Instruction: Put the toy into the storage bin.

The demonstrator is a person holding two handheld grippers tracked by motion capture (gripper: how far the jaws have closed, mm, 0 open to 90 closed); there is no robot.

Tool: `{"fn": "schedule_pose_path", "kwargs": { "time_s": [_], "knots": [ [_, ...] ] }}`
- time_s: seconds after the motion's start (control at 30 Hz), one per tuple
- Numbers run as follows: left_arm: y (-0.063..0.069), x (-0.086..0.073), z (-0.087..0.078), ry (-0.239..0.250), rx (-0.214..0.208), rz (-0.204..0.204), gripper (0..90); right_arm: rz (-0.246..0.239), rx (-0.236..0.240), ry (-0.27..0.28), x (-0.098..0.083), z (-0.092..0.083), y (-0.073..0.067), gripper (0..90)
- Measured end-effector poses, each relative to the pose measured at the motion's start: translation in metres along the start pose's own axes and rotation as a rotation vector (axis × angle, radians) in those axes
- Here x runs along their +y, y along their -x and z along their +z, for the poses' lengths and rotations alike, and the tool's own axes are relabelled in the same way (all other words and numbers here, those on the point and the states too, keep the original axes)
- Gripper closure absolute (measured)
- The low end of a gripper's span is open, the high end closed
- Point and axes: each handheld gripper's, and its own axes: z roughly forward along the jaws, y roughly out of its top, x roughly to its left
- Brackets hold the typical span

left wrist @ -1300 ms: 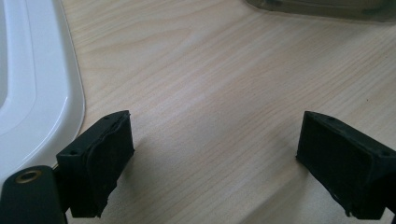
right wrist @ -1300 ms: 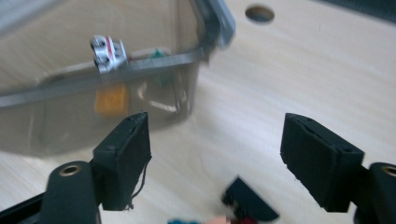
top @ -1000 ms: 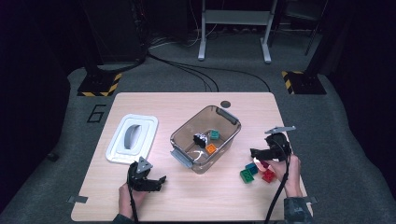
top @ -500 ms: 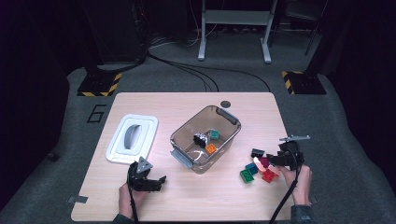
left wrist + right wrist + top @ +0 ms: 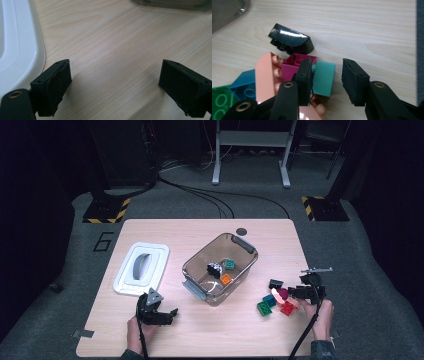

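While we rest our left gripper (image 5: 159, 314) on the pale wooden table (image 5: 200, 232), jaws wide apart over bare wood, the clear plastic bin (image 5: 220, 268) waits mid-table for bricks. Beside it lies its white lid (image 5: 141, 268). Our right gripper (image 5: 325, 80) has just been closing its jaws around a glossy teal plastic brick (image 5: 323, 78) in the studded pile at right; whether both pads press yet, we cannot tell.
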Motion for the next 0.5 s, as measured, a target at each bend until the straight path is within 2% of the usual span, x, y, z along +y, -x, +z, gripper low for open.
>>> {"fn": "schedule_pose_path", "kwargs": {
  "time_s": [0.07,0.3,0.5],
  "knots": [
    [0.0,0.0,0.0,0.0,0.0,0.0,10.4,0.015,0.012,-0.003,0.0004,0.0002,0.0,59.8],
    [0.0001,0.0,-0.0002,-0.001,0.001,-0.001,10.5,-0.022,-0.029,-0.024,0.0027,0.0037,-0.0028,67.5],
    [-0.0001,0.0,-0.0002,-0.001,0.003,0.0,10.6,-0.035,-0.034,0.002,0.0057,0.0004,-0.004,72.5]
  ]
}}
